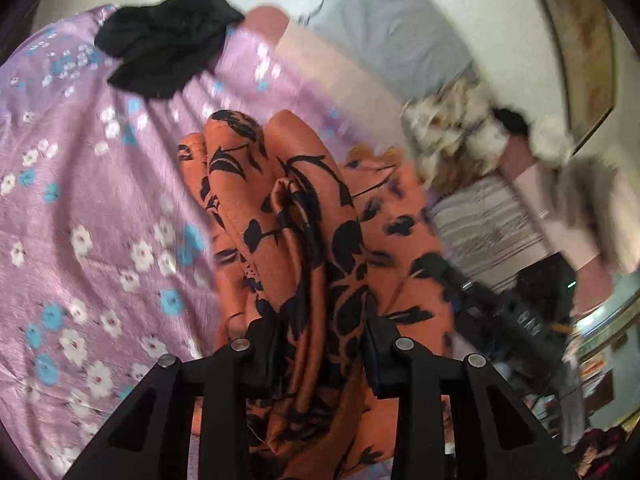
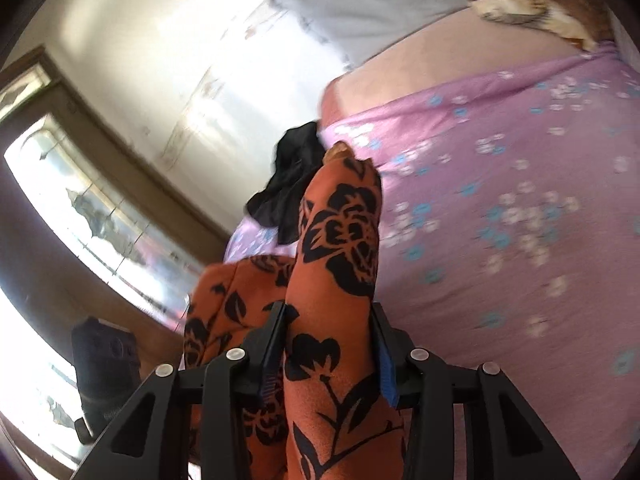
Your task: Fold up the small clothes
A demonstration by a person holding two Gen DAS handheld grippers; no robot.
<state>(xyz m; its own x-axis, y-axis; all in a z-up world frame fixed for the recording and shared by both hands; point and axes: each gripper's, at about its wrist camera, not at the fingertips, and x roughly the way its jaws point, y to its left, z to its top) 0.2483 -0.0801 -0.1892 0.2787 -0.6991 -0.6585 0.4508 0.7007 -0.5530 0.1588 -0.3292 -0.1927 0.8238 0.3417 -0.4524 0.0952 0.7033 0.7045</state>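
The left tongs (image 1: pixel 320 344) pinch a bunched fold of the orange garment (image 1: pixel 288 216), a smooth, slightly glossy cloth printed with black flowers and leaves; its gathered ridges rise between the black fingers. The right tongs (image 2: pixel 330 344) clamp another thick fold of the same garment (image 2: pixel 340 240), which stands up in a rounded column — one orange piece, held at two places above the bed. A single crumpled black garment (image 1: pixel 164 48) lies on the bedspread (image 1: pixel 92 184), a shiny lilac sheet scattered with white and blue blossoms, near its far edge. Beyond are a grey pillow (image 1: pixel 392 28), a heap of pale patterned cloth (image 1: pixel 456 136), white walls and a wood-framed window (image 2: pixel 80 208).
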